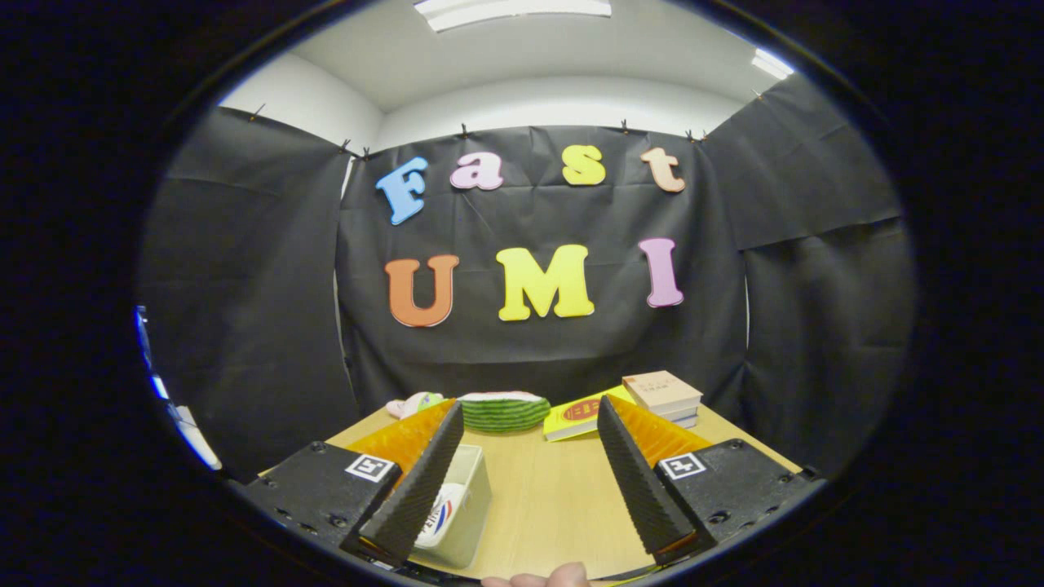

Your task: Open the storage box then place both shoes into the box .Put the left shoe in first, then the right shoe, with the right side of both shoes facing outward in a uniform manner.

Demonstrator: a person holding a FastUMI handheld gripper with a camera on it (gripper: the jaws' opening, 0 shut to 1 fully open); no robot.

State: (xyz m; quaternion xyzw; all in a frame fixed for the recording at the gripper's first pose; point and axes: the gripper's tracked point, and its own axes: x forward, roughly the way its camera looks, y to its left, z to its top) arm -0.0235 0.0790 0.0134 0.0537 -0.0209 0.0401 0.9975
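A wooden table [538, 497] fills the lower middle of the frame. At its far edge, from left to right, lie a pink soft item [414, 403], a green striped watermelon-like cushion [503, 412], a yellow book [581, 414] and a stack of books [665, 395]. Ceiling lights [510, 10] glow along the top.

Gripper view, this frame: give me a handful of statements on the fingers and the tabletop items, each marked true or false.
1. The gripper has its fingers spread apart with nothing between them but bare wooden table. True.
2. A white rectangular plastic container sits beside one finger. True.
3. The green striped watermelon-slice toy is clamped by the fingers. False: it lies beyond them, near the wall.
4. The stack of books stands on the yellow book. False: it stands beside it.
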